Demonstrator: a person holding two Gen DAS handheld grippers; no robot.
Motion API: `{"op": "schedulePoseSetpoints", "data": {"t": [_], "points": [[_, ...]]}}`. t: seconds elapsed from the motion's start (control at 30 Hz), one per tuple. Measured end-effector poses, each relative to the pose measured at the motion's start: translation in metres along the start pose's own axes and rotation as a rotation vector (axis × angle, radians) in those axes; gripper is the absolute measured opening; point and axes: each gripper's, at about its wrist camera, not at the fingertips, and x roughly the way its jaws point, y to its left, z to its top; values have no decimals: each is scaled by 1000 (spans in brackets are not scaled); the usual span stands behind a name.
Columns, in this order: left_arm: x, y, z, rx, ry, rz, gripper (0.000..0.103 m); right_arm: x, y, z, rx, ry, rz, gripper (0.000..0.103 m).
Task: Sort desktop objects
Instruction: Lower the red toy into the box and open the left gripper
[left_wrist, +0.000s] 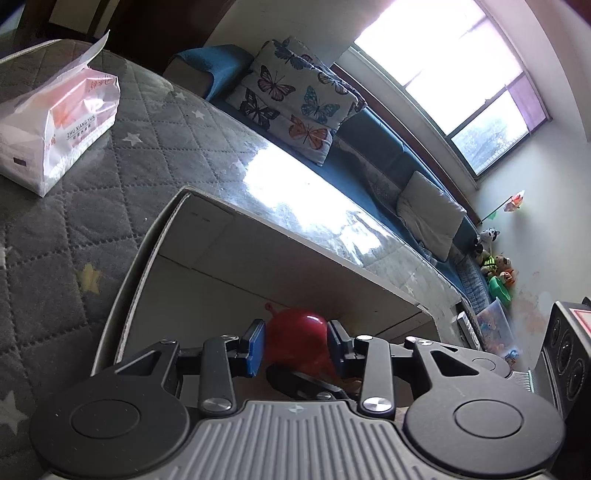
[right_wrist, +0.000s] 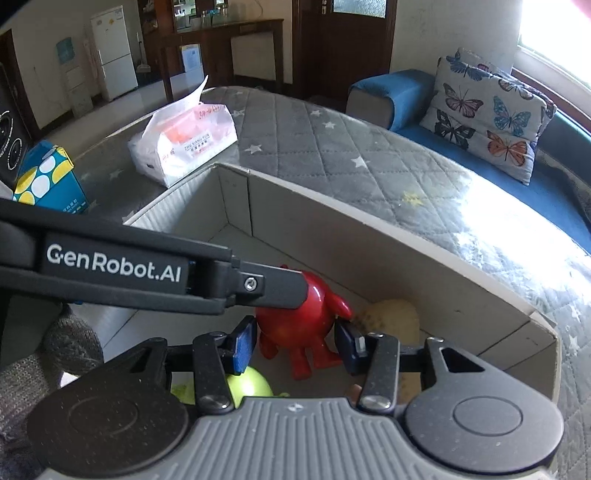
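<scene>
One right gripper (right_wrist: 295, 345) low in the frame pinches one red toy (right_wrist: 301, 317) inside one box (right_wrist: 406, 240). The toy stands upright, legs toward the camera. One left gripper (left_wrist: 295, 341) has spread jaws around it. One tissue pack (right_wrist: 183, 144) sits upper left.

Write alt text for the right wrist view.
The right hand-held gripper closes its blue pads around a red toy figure inside a cardboard box, while the left hand-held gripper reaches in from the left. A green ball lies in the box; a tissue pack sits beyond.
</scene>
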Motion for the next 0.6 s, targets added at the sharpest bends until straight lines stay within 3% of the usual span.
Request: {"op": "schedulePoseSetpoints", "data": {"t": [0.33, 0.6], "points": [[-26, -7, -9, 11, -38, -14, 39, -28, -2, -13, 28, -46, -7, 52], [-63, -21, -31, 43, -84, -51, 39, -93, 4, -43, 47, -175, -14, 53]]}}
